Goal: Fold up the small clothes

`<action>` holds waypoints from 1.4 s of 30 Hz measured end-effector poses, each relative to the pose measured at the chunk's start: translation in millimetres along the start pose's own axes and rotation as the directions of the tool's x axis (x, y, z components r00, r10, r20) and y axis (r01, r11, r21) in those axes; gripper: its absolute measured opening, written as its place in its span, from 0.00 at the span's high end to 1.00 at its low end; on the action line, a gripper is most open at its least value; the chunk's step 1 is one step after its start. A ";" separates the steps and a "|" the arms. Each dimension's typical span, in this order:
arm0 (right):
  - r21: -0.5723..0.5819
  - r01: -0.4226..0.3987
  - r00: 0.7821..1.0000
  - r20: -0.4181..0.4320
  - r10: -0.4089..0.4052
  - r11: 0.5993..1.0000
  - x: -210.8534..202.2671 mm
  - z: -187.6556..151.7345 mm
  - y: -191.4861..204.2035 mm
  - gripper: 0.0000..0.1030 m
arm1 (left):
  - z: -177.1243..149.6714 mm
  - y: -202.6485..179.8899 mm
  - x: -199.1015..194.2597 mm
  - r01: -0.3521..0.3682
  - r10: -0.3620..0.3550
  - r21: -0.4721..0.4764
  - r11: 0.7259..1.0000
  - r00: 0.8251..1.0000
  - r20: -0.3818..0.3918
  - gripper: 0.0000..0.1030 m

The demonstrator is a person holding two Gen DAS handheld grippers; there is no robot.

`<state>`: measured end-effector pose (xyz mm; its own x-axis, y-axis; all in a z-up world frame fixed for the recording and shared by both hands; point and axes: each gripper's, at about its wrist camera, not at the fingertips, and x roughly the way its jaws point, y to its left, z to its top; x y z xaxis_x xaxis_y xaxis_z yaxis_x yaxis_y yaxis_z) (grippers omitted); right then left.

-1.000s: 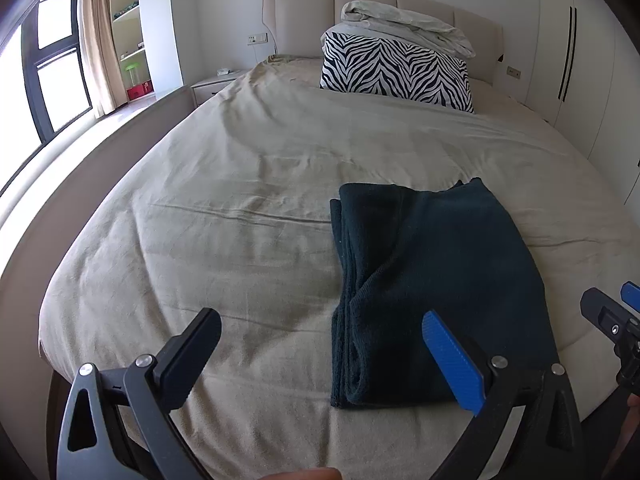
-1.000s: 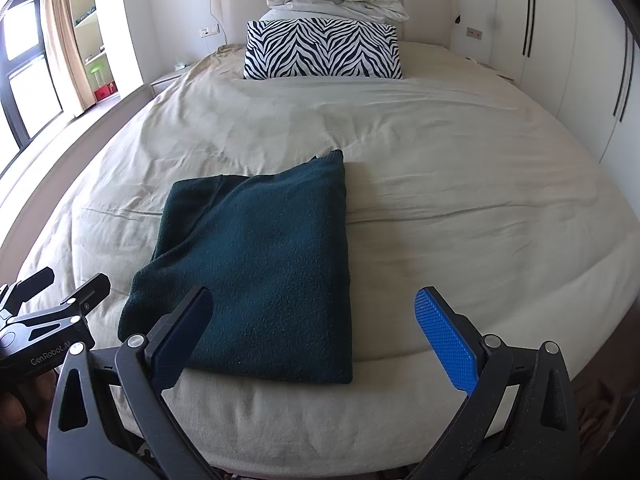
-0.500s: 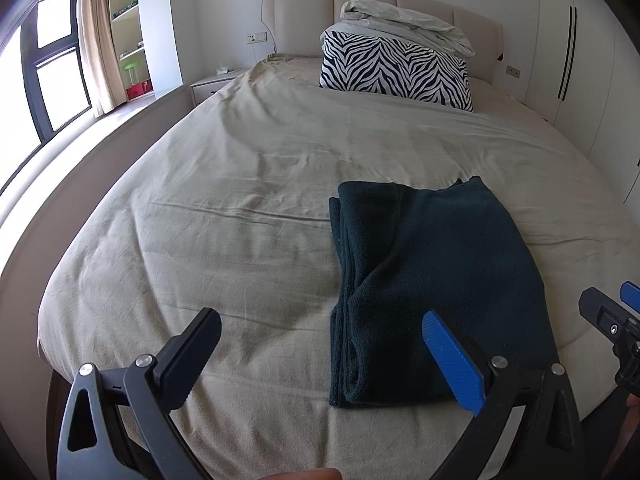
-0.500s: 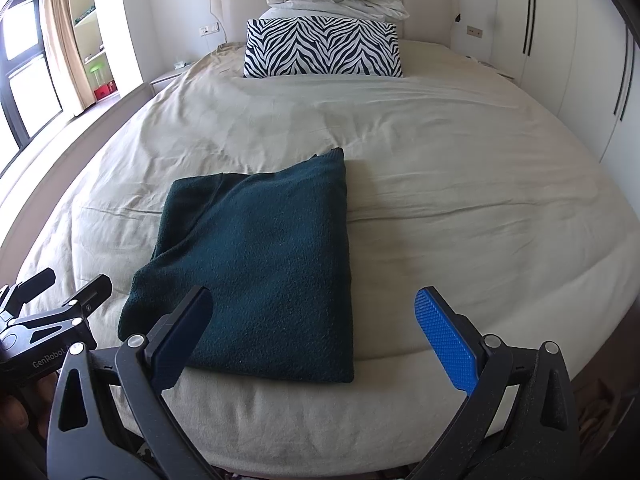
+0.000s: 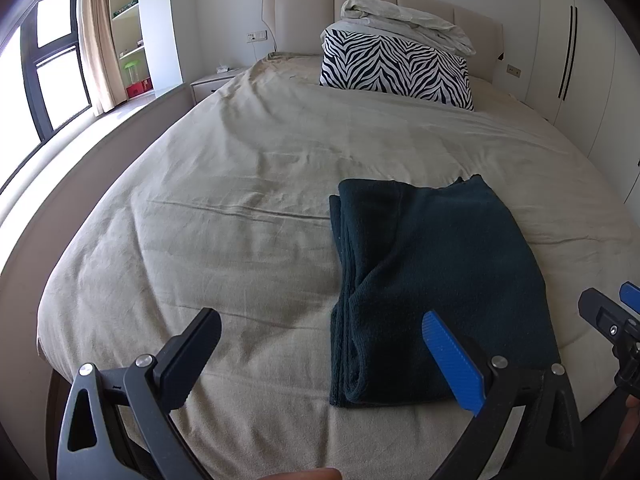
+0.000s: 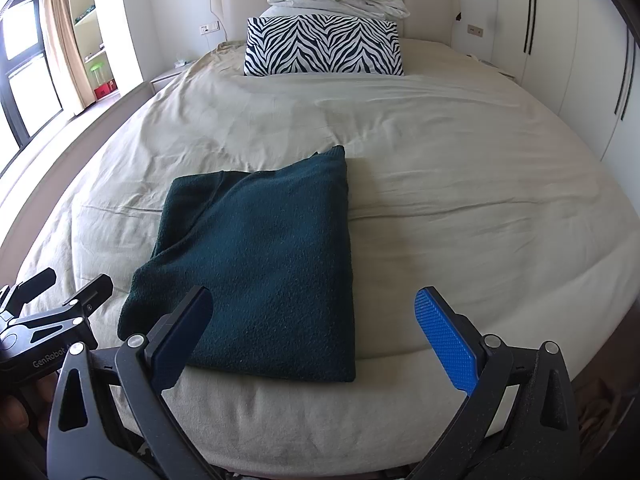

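Dark teal fleece garment (image 6: 256, 264) lies folded into a rough rectangle on the beige bedsheet (image 6: 460, 208), near the foot edge of the bed, a bit left of centre in the right wrist view. Layered fold edges show along its left side in the left wrist view (image 5: 352, 320) — stacked, slightly uneven. One far corner pokes up a little.

Left gripper (image 5: 320, 356) w/ jaws spread wide, holding nothing, hovering short of the garment's near left corner. Right gripper (image 6: 312, 332) likewise spread and empty, above the near edge.

Judgement: looks like a pause between folds, or the fold is about done. If another fold is wanted, next move calls for both grippers to drop to the near corners, pinch all layers together, then carry them toward the far edge — thick fleece may slip or splay if only the top layer is caught.

Zebra-print pillow (image 6: 324, 46) sits well apart at the headboard.
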<state>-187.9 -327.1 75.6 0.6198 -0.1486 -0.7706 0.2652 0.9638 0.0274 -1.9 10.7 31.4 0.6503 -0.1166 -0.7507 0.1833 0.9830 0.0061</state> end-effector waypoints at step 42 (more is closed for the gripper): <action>0.000 -0.002 1.000 -0.005 0.002 1.000 4.3 -4.4 -2.8 0.00 | 0.1 0.0 -0.1 0.001 -0.001 0.000 1.000 1.000 -0.001 0.00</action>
<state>-189.2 -329.4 69.3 0.6164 -0.1456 -0.7739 0.2639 0.9641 0.0288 -1.9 10.7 31.5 0.6494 -0.1177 -0.7513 0.1844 0.9828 0.0055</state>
